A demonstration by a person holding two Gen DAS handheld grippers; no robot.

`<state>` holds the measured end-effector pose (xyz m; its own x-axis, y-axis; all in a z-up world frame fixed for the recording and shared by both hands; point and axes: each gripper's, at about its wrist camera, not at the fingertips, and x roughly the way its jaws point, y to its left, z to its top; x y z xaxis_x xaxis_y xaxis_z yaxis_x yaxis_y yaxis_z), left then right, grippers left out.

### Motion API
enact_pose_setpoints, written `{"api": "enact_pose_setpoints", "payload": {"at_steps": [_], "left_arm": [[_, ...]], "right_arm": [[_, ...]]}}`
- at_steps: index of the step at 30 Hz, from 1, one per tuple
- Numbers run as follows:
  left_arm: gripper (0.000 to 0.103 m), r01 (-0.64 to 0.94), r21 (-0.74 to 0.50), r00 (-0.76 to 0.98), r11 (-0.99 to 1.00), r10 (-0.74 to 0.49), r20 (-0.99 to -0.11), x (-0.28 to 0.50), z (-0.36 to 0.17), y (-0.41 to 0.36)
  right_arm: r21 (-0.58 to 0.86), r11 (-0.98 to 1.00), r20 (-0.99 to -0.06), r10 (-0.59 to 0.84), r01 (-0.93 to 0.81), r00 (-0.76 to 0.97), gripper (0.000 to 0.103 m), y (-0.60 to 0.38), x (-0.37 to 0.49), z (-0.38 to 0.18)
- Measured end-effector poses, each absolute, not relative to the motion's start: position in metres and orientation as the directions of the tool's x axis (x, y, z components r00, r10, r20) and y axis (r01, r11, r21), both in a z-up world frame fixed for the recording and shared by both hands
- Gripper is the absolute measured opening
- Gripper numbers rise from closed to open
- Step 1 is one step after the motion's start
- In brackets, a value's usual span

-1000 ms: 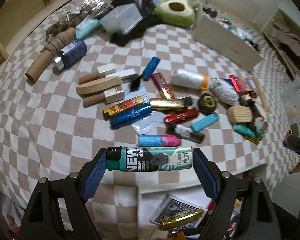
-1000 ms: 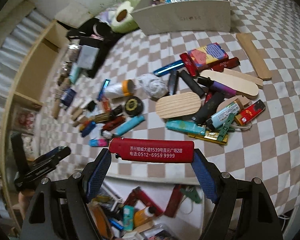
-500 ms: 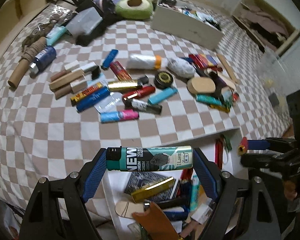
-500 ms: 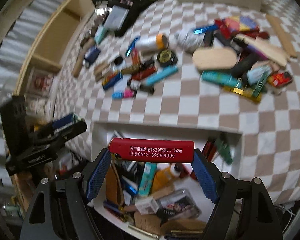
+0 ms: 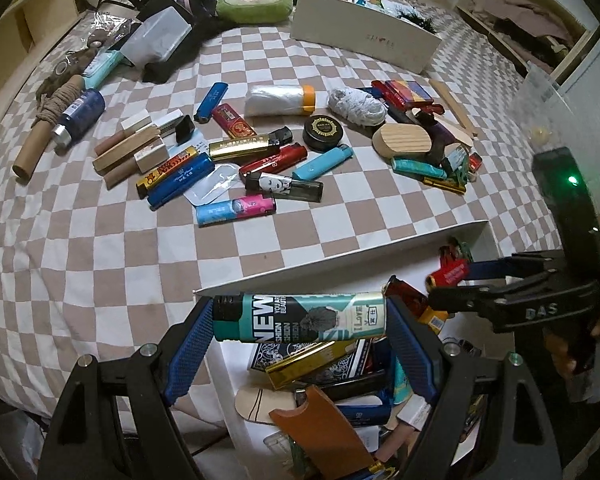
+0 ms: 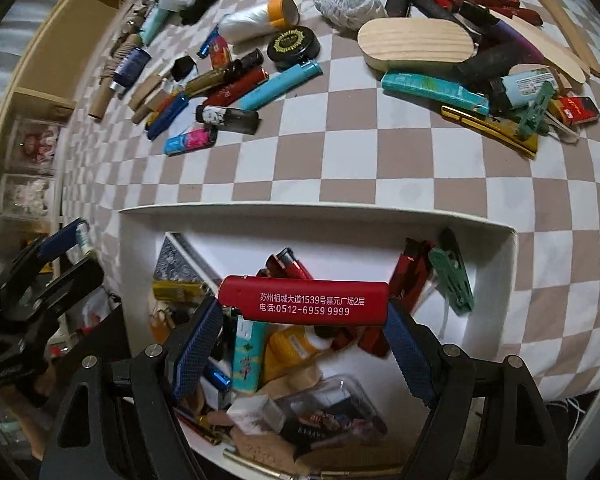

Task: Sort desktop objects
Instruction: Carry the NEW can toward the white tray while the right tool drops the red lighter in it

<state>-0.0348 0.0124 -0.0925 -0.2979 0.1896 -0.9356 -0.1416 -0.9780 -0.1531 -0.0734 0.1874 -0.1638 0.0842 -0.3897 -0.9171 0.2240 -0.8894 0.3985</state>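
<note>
Over white box, left gripper jaws clamp teal lighter, right gripper jaws red lighter; clutter on checkered bed, possibly 10+ lighters.

Left gripper: matte black plastic frame, blue textured finger pads, silver screws. Right gripper: identical build; embossed "DAS" lettering, black housing with green indicator light.

Both views are dim and evenly lit indoors, with soft, faint shadows. Strong fisheye bending curves the checked bedcover toward dark vignetted corners. Centres are sharp; far edges soften slightly.
</note>
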Motion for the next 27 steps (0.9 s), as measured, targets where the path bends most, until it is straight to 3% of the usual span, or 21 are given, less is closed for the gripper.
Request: {"api": "enact_pose_setpoints", "payload": {"at_steps": [16,27], "left_arm": [[0.084,-0.206,-0.109,-0.247,-0.972,0.16,-0.956,-0.029,-0.112,0.028],[0.084,-0.261,-0.067,-0.22,-0.963,0.127,-0.967,-0.024,-0.124,0.041]], "right_arm": [[0.246,-0.939,-0.969,-0.236,0.242,0.072,0.082,0.168,-0.08,-0.192],[0.234,-0.943,-0.972,-0.227,0.237,0.056,0.082,0.176,-0.077,-0.19]]}}
